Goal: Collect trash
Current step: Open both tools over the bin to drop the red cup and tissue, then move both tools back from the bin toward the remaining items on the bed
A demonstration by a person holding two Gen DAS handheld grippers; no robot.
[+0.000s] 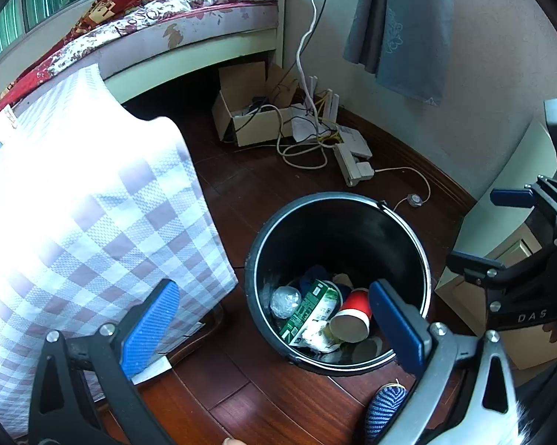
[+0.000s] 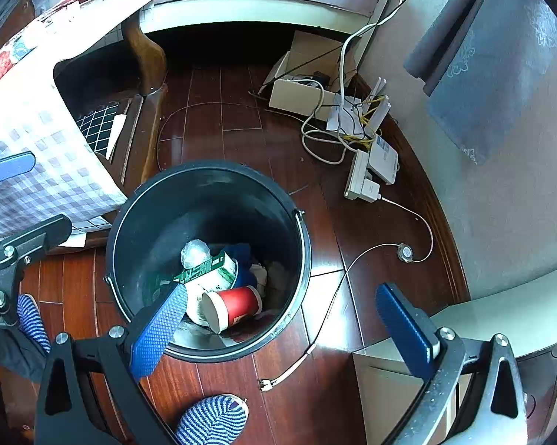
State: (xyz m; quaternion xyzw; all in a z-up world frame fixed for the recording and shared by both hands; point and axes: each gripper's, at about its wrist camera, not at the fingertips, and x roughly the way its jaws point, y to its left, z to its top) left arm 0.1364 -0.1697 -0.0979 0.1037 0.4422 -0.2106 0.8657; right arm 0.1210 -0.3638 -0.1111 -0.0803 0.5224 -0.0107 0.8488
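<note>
A black round bin [image 1: 356,200] [image 2: 211,170] stands on the dark wooden floor. Inside lie a red paper cup [image 1: 354,317] [image 2: 234,306], a green and white carton [image 1: 310,309] [image 2: 204,267], a crumpled clear plastic ball [image 1: 285,298] [image 2: 195,252] and some white wrapping. My left gripper [image 1: 278,328] hangs over the bin's near left rim, open, nothing between its blue pads. My right gripper [image 2: 282,333] hovers over the bin's near right rim, also open and empty. Each gripper shows at the edge of the other's view.
A checked cloth [image 1: 93,222] [image 2: 48,170] hangs off a table left of the bin. A cardboard box [image 1: 248,115], cables, a router and a power strip [image 2: 360,178] lie by the wall. A white cabinet [image 2: 389,371] stands at right. Striped slippers [image 2: 215,419] are near the bin.
</note>
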